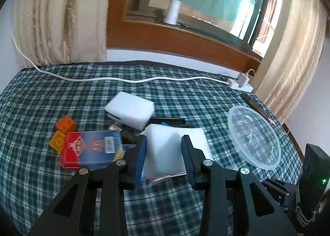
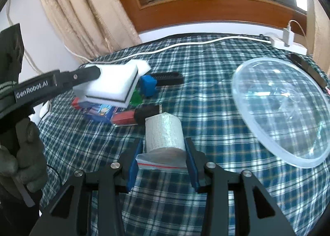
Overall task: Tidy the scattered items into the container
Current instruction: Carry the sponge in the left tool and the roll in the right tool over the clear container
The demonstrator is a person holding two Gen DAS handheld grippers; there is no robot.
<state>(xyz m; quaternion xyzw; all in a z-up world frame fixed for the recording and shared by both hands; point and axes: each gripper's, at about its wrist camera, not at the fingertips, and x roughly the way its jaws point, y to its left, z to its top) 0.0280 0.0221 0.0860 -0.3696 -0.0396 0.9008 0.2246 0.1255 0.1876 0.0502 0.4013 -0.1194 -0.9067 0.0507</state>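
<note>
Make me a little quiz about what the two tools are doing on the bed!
1. True or false: the right tool is shut on the bandage roll.
2. Pick one. What does the left tool grip? A: an orange block. B: the white sponge. C: a red box.
3. Fill the gap: the clear bowl lies on a blue and white ___ cloth.

Key: 1 true. 2 B. 3 checked.
</note>
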